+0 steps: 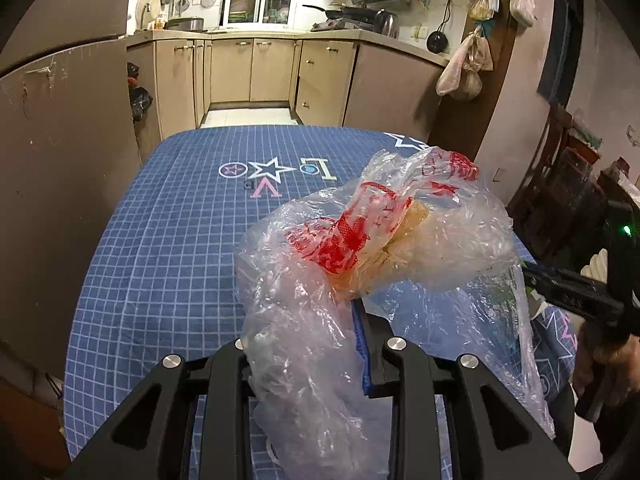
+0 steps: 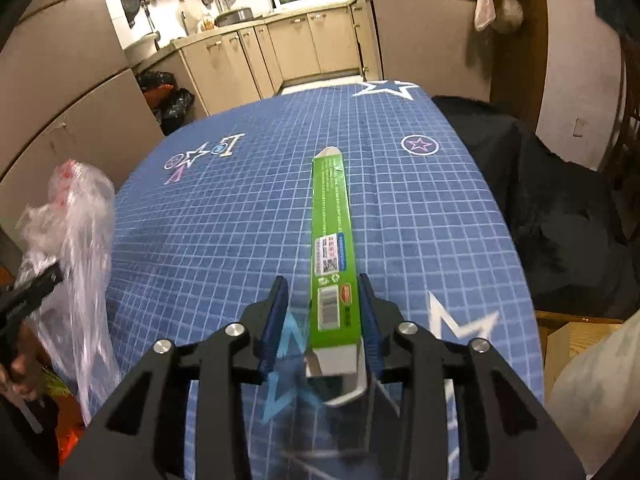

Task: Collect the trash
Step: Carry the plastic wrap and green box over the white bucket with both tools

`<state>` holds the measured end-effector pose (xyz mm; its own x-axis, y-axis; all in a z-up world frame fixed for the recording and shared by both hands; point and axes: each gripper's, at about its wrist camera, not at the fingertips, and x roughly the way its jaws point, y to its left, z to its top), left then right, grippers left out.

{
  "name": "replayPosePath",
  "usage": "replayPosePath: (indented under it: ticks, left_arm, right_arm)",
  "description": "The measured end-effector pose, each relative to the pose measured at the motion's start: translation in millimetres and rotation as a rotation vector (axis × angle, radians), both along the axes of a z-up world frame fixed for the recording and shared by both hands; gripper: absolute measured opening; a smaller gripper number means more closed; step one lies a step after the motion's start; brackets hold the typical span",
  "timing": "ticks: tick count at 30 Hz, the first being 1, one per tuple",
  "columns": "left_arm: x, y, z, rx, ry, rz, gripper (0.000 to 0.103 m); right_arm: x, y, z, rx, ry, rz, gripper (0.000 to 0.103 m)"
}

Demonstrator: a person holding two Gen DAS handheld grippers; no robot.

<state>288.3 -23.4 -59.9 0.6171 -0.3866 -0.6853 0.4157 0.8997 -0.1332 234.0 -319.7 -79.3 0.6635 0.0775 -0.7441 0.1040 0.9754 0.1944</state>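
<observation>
A crumpled clear plastic bag with red print hangs from my left gripper, whose jaws are shut on it; the bag hides the left fingertip. It is held above the table's blue checked cloth. In the right wrist view a long green carton lies between the fingers of my right gripper. The carton rests against the right pad, and a gap shows beside the left pad, so the jaws are open. Its near end is blurred. The bag and left gripper show at that view's left edge.
Black rubbish bags sit on the floor by the kitchen cabinets beyond the table. Something draped in black cloth stands at the table's right side, with a cardboard box below it. A wooden chair is near the wall.
</observation>
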Motion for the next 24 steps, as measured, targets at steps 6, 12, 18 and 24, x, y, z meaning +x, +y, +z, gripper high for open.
replayPosePath:
  ticks: [6, 12, 18, 24]
  left_arm:
    - [-2, 4, 1, -0.003, -0.002, 0.008, 0.03]
    - [-3, 3, 3, -0.005, -0.015, 0.016, 0.03]
    - [-6, -6, 15, 0.032, -0.058, 0.05, 0.03]
    - [-11, -26, 32, 0.095, -0.149, 0.077, 0.03]
  right_arm:
    - [6, 5, -9, 0.018, 0.022, 0.05, 0.02]
    - [-26, 13, 9, 0.003, -0.057, 0.045, 0.019]
    - [-61, 12, 35, -0.011, -0.145, 0.012, 0.019]
    - [-86, 10, 54, -0.022, -0.195, 0.002, 0.019]
